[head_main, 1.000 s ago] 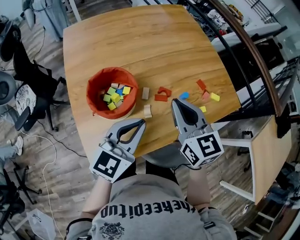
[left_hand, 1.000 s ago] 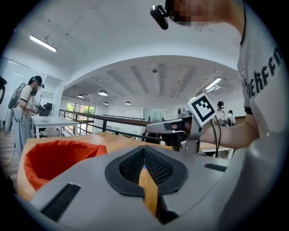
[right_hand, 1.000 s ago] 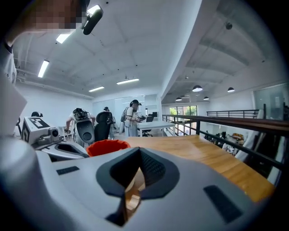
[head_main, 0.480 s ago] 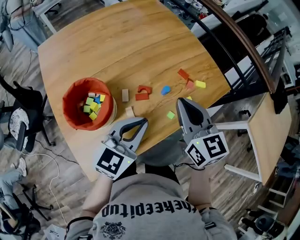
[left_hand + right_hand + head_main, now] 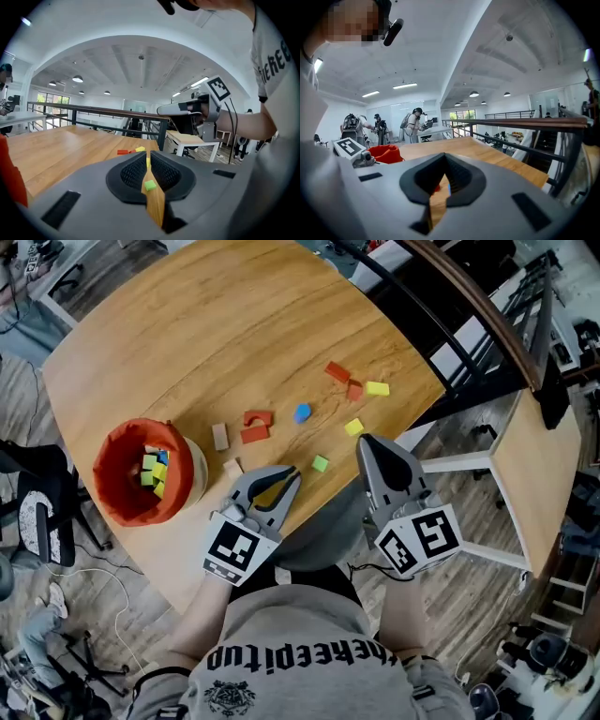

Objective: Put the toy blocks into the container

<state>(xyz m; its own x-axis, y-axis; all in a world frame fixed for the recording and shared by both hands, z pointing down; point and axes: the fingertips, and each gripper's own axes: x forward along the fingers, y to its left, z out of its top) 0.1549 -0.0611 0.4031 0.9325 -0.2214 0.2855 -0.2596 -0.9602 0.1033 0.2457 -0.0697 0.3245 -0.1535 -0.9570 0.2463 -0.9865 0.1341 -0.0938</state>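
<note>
Partway: few yellow and green toy blocks inside red fabric container, at left of wooden surface. Roughly ten loose coloured blocks left to collect. Left claw, right claw both closed, empty.

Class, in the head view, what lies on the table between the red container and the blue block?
The head view shows a pale wooden block nearest the red container, then a red arch and a red bar before the blue block.
</note>
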